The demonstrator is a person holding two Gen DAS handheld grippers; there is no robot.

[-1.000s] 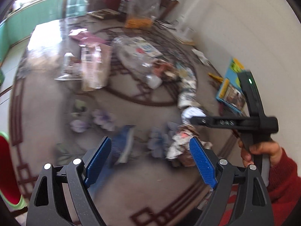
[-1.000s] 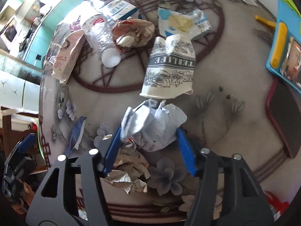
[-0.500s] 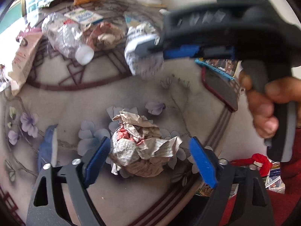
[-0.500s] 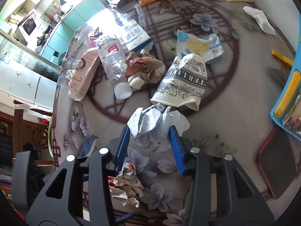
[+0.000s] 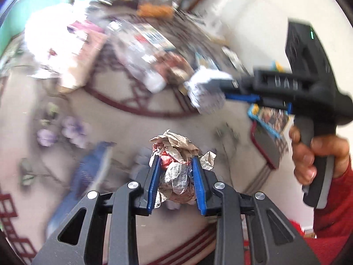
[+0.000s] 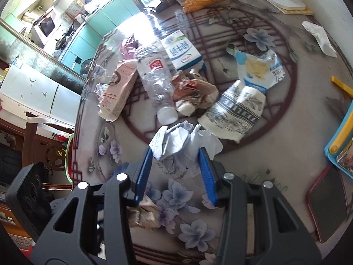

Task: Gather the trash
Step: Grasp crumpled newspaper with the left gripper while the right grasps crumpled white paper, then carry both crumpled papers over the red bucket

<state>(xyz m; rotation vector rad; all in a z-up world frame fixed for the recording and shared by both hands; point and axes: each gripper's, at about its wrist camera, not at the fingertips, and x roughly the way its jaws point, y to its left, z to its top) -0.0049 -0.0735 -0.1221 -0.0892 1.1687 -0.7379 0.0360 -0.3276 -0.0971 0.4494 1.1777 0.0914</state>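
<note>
Paper wads [image 5: 176, 172] [image 6: 183, 150] in both closed tools [image 5: 176, 176] [image 6: 176, 172].

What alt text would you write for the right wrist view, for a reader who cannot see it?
The right gripper is shut on a crumpled white paper ball above a flower-patterned table. Beyond lie a clear plastic bottle, a milk carton and a crushed paper cup.

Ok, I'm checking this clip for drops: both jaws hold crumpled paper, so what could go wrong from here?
The left gripper pinches only the middle of the newspaper wad; loose flaps stick out, so it might slip or unravel. The right gripper holds the white paper ball near its lower part, so it may tip out. Carried low, either could snag the plastic bottle or paper cup.
</note>
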